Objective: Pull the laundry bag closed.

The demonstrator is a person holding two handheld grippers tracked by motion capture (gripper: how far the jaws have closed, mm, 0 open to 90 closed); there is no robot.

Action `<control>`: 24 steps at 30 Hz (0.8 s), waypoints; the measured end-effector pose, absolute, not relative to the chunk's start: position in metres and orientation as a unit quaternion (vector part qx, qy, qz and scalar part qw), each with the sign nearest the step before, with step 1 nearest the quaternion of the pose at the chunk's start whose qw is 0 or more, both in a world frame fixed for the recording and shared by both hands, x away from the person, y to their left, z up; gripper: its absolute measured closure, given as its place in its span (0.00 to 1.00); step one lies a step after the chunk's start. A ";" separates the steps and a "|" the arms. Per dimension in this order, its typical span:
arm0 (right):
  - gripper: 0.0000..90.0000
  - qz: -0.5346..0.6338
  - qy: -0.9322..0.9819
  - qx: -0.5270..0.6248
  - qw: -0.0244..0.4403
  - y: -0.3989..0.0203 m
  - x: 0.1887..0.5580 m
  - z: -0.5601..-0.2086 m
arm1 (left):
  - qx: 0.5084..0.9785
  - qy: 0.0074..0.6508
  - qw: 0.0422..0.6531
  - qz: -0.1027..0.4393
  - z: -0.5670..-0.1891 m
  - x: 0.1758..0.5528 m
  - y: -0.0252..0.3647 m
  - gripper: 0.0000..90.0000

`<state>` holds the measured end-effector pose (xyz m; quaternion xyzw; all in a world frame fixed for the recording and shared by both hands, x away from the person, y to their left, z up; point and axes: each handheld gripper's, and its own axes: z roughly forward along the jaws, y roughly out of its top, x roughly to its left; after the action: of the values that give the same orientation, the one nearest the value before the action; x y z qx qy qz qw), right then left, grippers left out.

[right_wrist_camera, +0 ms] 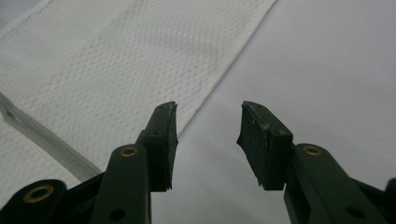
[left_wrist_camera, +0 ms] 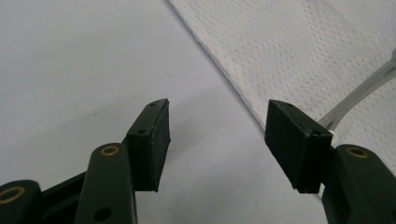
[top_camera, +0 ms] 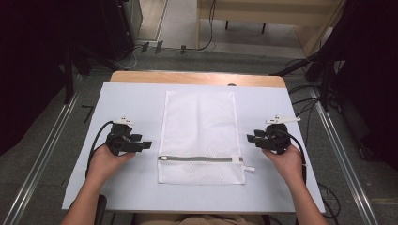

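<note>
Mesh bag (top_camera: 199, 133) lies flat on worktop (top_camera: 131, 197), zip (top_camera: 199, 159) closed; left tongs (top_camera: 146, 145) and right tongs (top_camera: 250, 138) flank it, both open, empty; likely next: pin one end, pull slider.

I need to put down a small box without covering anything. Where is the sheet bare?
Bare strips flank the mesh laundry bag: left of it beyond the left hand-held gripper, right of it beyond the right hand-held gripper, and along the near edge. The middle is taken by the bag.

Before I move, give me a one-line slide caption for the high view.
White mesh laundry bag, zipper closed, lies flat between open left gripper and right gripper.
</note>
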<state>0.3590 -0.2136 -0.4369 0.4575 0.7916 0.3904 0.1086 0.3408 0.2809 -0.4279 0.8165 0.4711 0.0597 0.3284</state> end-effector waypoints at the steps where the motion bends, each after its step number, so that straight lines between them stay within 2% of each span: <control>1: 0.64 0.392 0.792 0.455 0.106 -0.212 0.359 -0.436 | 0.816 0.471 0.328 0.061 -0.428 0.340 0.281 0.46; 24: 0.68 0.394 0.823 0.400 0.083 -0.168 0.358 -0.430 | 0.809 0.479 0.333 0.069 -0.426 0.324 0.294 0.47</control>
<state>0.3576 -0.1677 -0.4297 0.3997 0.8234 0.3943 0.0828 0.3241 0.2936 -0.4264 0.8090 0.4793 0.0689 0.3333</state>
